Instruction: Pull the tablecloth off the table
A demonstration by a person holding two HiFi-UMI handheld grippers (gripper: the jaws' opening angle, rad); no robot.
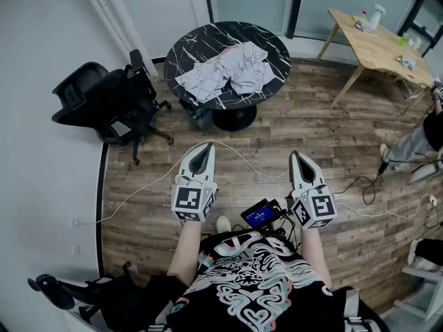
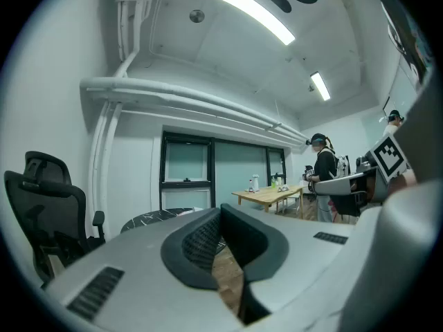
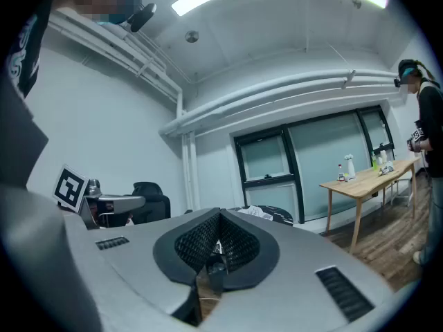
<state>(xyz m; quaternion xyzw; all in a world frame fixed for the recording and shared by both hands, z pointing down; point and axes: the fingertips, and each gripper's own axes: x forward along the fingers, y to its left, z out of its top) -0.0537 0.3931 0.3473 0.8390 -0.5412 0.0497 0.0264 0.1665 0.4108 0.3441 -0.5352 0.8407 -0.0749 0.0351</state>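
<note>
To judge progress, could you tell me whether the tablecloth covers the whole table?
No, the tablecloth lies crumpled, leaving much of the table bare.

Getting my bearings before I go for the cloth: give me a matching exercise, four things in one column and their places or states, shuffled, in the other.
Things:
1 tablecloth
2 office chair
3 wooden table
4 left gripper

Places or states:
A shut and empty, above the floor
B crumpled on the round black table
C by the wall, left of that table
D top right of the head view

Pairs: 1-B; 2-C; 3-D; 4-A
</note>
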